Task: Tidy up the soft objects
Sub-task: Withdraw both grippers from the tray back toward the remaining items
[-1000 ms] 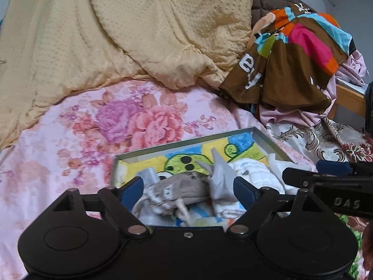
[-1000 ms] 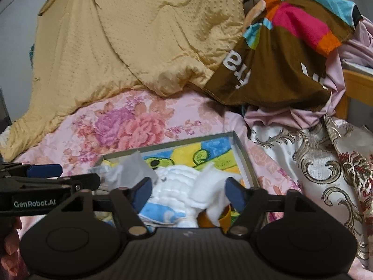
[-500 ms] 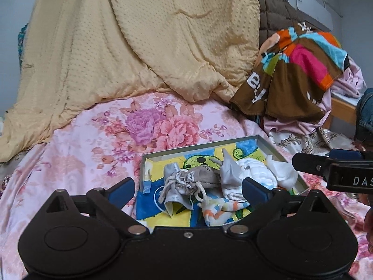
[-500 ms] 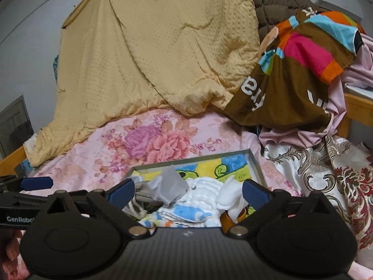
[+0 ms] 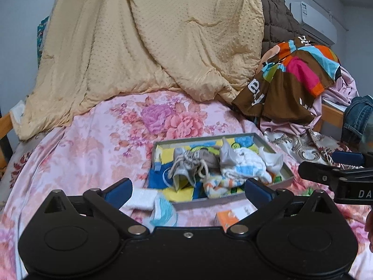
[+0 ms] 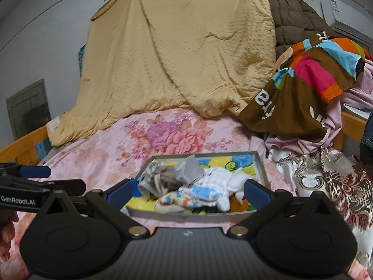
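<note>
Both grippers pulled back from tray [image 5: 275, 150], jaws just opened wide, nothing between.

the tray [image 5: 272, 143] has a dull grey metal-looking rim. the socks [image 5: 242, 163] in it are soft knit cloth. the quilt [image 5: 151, 46] is yellow cloth with small bumps. the sheet [image 5: 93, 144] is smooth flowered cloth. the gripper [image 5: 188, 189] is matt black plastic

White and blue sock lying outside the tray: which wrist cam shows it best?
Left wrist. The white and blue sock lies on the floral sheet just outside the tray, near its front left corner. The right wrist view doesn't show it; the gripper body hides that spot.
</note>
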Demonstrator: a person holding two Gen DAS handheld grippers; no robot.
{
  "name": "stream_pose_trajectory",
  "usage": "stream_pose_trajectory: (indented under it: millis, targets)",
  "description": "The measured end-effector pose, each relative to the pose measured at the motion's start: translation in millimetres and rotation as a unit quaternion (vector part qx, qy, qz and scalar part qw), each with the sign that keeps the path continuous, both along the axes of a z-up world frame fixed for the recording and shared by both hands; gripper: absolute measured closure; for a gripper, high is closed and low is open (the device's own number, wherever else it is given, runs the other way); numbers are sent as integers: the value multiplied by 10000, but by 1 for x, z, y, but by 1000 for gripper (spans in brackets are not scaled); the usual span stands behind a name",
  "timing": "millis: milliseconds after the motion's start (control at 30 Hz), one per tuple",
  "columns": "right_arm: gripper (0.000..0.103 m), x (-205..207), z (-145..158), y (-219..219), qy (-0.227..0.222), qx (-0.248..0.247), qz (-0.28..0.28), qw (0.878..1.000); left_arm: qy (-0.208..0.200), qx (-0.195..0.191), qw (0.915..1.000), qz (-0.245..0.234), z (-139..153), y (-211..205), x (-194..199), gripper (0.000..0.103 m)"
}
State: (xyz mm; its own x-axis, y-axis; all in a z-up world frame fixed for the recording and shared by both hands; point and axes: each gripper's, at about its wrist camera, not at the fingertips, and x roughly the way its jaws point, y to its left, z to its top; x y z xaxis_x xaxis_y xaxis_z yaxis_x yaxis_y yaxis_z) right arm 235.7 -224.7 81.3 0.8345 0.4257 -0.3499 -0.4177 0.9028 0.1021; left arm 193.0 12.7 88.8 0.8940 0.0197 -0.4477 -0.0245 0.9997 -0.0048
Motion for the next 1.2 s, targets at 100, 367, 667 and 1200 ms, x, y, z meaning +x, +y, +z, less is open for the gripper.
stream_pose_trajectory:
  millis: [100,367,667,1200]
  targets:
    - [0,-14,-3,6,27,-126,102,9999,77,-43,10000,47,-5,9,-14,1]
    - [0,-49,-14,22,78,-627,263,9977,364,-44,9992,167,-22,32,-42,1]
    - [0,-68,-41,33,932,-1234,253,9877,992,-119,9946,286,-48,49,-53,1]
    - [0,-66,-71,58,1377,-1416,721,9776,1620,28,9843,694,-64,66,-46,1]
